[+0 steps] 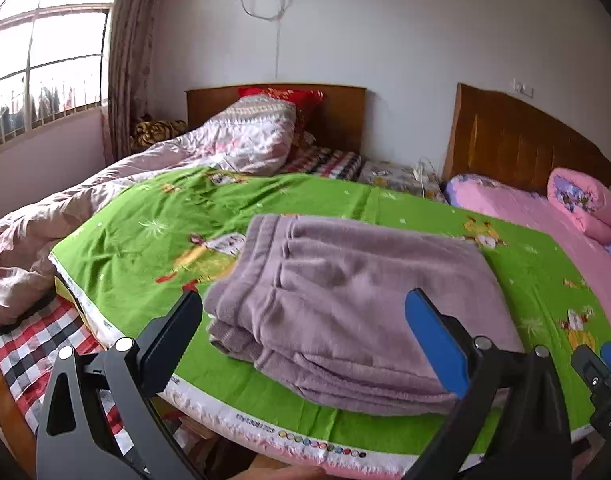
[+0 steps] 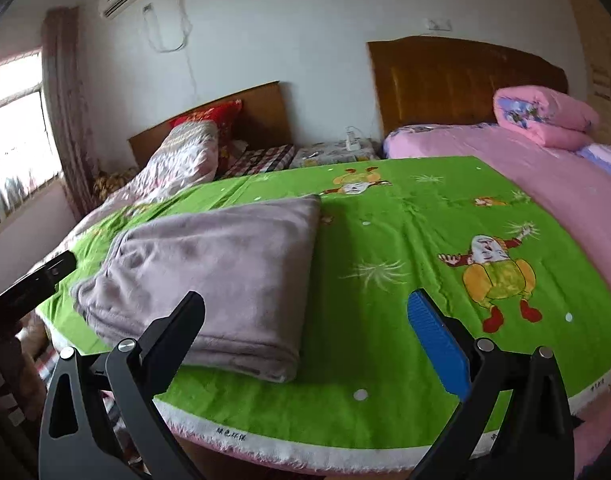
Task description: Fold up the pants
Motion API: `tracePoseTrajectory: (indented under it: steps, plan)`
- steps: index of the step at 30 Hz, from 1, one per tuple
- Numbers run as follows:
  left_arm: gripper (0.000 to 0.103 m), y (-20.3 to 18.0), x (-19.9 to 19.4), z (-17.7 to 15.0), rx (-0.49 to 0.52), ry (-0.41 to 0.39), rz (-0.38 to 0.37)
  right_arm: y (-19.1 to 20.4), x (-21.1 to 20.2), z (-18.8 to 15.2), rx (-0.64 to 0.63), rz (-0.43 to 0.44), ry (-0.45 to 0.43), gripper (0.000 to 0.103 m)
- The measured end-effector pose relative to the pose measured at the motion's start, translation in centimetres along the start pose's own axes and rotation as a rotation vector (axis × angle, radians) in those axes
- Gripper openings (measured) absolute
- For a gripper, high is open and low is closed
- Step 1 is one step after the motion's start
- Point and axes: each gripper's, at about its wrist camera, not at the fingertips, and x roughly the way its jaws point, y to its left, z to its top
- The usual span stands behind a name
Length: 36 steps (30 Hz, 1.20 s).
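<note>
The mauve fleece pants [image 1: 345, 300] lie folded in a thick stack on the green cartoon sheet [image 1: 145, 224]. They also show in the right wrist view [image 2: 209, 280], left of centre. My left gripper [image 1: 305, 312] is open and empty, just above the stack's near edge. My right gripper [image 2: 305, 312] is open and empty, over the green sheet [image 2: 405, 240] near the stack's right corner. The right gripper shows at the far right edge of the left wrist view [image 1: 601, 372]. The left gripper shows at the left edge of the right wrist view [image 2: 45, 276].
A rumpled pale quilt [image 1: 85, 208] lies left of the sheet, with a checked sheet [image 1: 33, 352] below it. A pink bed [image 2: 565, 184] with a rolled pink quilt [image 2: 545, 116] stands to the right. Wooden headboards [image 2: 457, 76] line the far wall. The window [image 1: 45, 52] is at the left.
</note>
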Motion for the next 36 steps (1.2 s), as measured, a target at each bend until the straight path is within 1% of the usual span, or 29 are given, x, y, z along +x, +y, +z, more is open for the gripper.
tracePoseTrajectory:
  steps: [5, 11, 36]
  plan:
    - [0.101, -1.2, 0.6, -1.0, 0.049, 0.031, -0.026, 1.3, 0.2, -0.3, -0.07, 0.028, 0.022, 0.098]
    - [0.101, -1.5, 0.6, -1.4, 0.064, 0.034, -0.028, 1.9, 0.6, -0.6, -0.108, 0.038, 0.045, 0.098]
    - [0.101, -2.0, 0.9, -1.8, 0.078, 0.053, -0.02, 2.2, 0.5, -0.8, -0.104, 0.034, 0.053, 0.098]
